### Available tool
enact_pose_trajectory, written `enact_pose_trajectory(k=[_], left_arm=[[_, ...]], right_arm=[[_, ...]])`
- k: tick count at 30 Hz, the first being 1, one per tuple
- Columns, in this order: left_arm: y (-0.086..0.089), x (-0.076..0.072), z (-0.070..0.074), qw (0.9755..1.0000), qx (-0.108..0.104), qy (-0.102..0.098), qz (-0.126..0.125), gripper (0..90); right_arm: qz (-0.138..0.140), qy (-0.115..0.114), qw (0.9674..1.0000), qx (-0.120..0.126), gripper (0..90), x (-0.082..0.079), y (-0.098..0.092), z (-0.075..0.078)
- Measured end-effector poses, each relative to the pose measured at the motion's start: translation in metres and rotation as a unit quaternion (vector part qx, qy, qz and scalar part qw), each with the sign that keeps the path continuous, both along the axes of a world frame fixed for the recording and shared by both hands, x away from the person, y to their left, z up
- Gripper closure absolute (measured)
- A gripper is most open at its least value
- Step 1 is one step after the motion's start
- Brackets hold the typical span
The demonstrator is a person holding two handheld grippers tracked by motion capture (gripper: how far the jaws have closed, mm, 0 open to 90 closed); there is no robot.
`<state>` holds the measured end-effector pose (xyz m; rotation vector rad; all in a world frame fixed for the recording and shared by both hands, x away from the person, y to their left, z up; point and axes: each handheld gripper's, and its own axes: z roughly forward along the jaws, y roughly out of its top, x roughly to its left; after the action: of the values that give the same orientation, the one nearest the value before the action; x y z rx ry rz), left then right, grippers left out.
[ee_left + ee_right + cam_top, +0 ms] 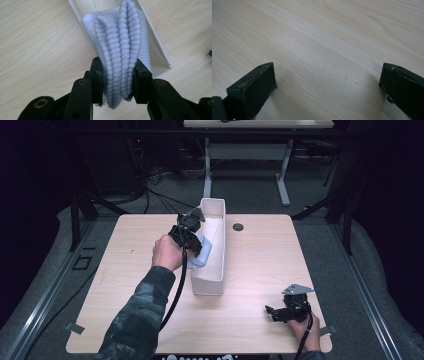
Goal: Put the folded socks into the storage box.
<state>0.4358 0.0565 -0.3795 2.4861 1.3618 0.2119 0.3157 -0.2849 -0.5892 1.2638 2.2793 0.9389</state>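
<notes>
A: Cloth point(120, 50) is sitting pinched in the left tool point(117, 82), bunched, hanging over the near end of the white bin point(216, 270).
B: Placing step, then?
A: Looks like it. Next it's needing a drop lower into the bin, then a release.
B: Right tool point(327, 82)?
A: Idling spread wide, resting low over the counter point(324, 37), holding nothing.

Cloth's point(120, 50) lower end behind bin wall point(207, 284)

Dark room, grey floor point(320, 240), white-legged desk point(250, 150) behind.
</notes>
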Motion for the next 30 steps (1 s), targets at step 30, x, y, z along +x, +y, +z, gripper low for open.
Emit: enact_pose_trajectory(k=[30], left_arm=[[-0.028,0.008,-0.04,0.9997,0.008,0.023,0.004,67.4]], right_arm=[[0.0,0.0,1.0,-0.001,0.1,0.0,0.0,0.0]])
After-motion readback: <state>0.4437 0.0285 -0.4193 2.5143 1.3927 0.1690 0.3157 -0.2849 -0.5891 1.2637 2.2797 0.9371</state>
